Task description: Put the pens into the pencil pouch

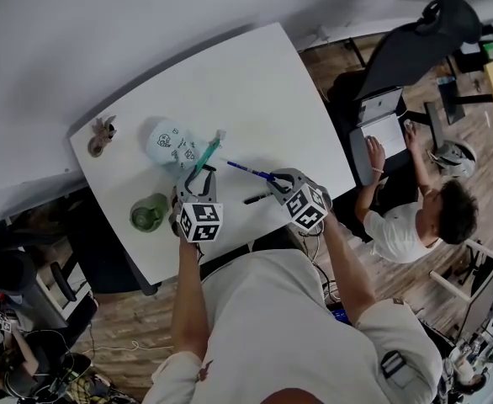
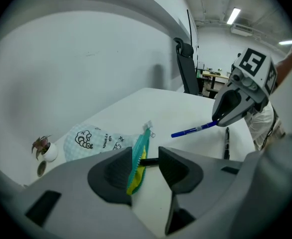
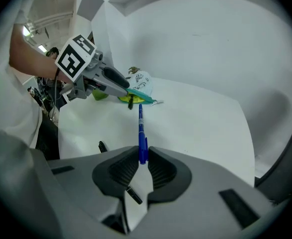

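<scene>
A white printed pencil pouch (image 1: 169,141) with a teal zipper mouth (image 2: 140,151) lies on the white table (image 1: 263,91). My left gripper (image 1: 200,173) stands over that mouth, and in the left gripper view (image 2: 141,156) the teal and yellow edge sits between the open jaws, against the left one. A short black pen end (image 2: 149,160) shows beside it. My right gripper (image 1: 273,183) is shut on a blue pen (image 3: 141,128), whose tip points toward the pouch. Another black pen (image 1: 257,198) lies on the table under the right gripper.
A small potted plant (image 1: 102,135) stands at the table's far left corner, and a green object (image 1: 150,215) sits near the left edge. A person (image 1: 415,217) sits at a laptop to the right, beside a dark office chair (image 1: 415,45).
</scene>
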A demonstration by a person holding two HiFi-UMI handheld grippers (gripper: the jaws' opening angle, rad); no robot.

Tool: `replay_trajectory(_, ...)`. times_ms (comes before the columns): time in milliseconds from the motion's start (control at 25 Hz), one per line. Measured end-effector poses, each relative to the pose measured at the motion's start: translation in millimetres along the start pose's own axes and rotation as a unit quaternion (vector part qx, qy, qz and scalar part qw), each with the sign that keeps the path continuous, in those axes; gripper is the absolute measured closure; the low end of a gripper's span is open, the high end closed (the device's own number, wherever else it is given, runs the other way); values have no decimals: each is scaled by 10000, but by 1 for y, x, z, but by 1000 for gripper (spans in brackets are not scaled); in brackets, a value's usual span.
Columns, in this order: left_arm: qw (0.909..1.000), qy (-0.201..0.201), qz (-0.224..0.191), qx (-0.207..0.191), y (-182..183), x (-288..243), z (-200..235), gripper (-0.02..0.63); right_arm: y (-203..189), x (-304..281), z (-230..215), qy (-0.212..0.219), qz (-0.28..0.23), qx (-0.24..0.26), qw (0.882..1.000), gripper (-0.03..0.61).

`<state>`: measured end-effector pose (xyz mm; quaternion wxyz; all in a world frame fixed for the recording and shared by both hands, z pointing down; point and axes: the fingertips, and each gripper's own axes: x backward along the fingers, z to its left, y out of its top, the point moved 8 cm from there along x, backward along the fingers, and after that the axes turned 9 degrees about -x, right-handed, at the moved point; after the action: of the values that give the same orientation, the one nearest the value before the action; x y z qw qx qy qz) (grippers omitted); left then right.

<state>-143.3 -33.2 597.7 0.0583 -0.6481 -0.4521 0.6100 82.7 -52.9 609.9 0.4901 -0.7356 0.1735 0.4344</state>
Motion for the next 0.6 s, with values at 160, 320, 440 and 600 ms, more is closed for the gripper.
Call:
replay_trajectory(160, 9987, 237, 391, -227, -8, -9, 6, 462, 2, 1, 7, 45, -45, -39, 10000, 520)
replay_trajectory(320, 9952, 459, 744, -435, -13, -15, 10, 502, 6, -1, 12, 76, -64, -64, 9999, 520)
replay_trajectory(440, 9923, 568, 905, -626, -14, -18, 12, 558, 8, -2, 16, 96, -77, -65, 9999, 520)
replay_trajectory(600, 9954, 327, 841, -311, -11, -14, 14, 598, 14, -1, 23, 172, -114, -75, 9998, 522)
